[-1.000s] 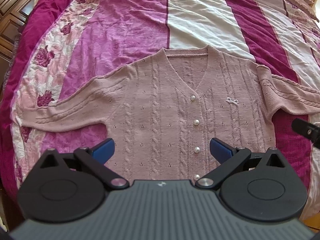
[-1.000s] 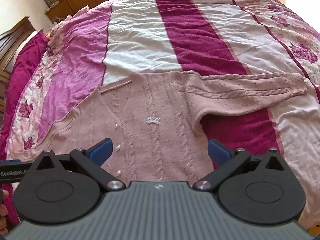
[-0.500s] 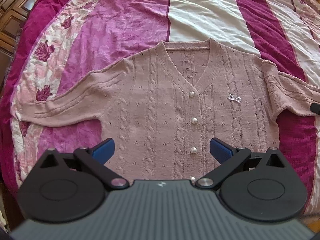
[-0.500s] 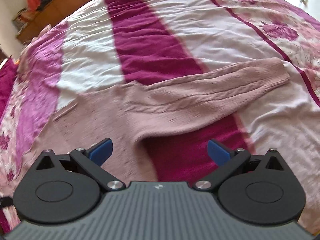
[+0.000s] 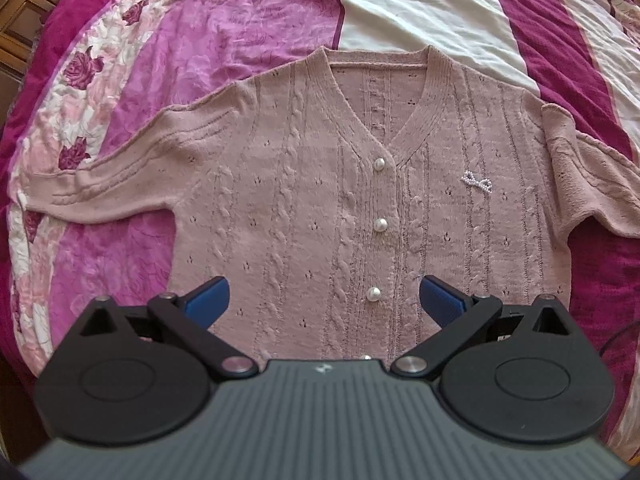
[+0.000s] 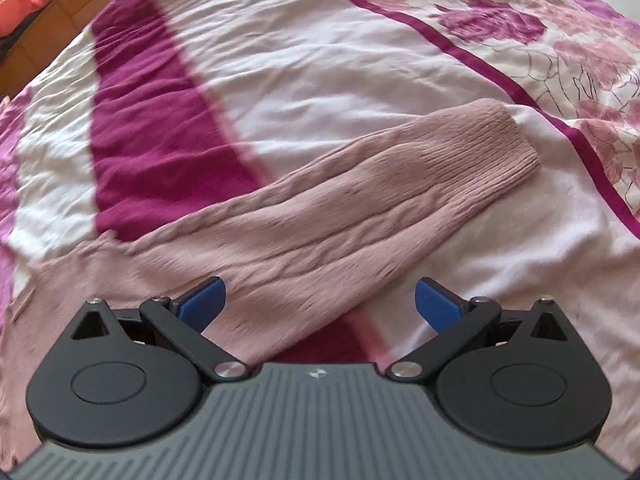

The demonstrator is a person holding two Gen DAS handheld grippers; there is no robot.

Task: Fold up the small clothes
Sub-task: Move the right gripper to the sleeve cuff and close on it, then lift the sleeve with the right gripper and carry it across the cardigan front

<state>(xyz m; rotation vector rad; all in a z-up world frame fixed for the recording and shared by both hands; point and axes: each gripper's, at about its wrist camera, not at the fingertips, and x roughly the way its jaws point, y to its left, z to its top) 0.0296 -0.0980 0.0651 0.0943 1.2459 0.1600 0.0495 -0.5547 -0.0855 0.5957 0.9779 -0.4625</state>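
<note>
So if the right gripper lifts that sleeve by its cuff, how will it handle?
The sleeve is soft cable knit lying limp, so it will likely droop. The ribbed cuff looks grippy, unlikely to slip. The open right gripper would probably drag the cardigan body along.

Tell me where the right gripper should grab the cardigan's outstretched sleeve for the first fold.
Probably at the ribbed cuff. The sleeve lies flat and straight on the bedspread, with the cuff as its free end. Bring the open right gripper in from beyond the cuff, along the sleeve's length, and pinch both layers so the sleeve can swing over the cardigan body.
</note>
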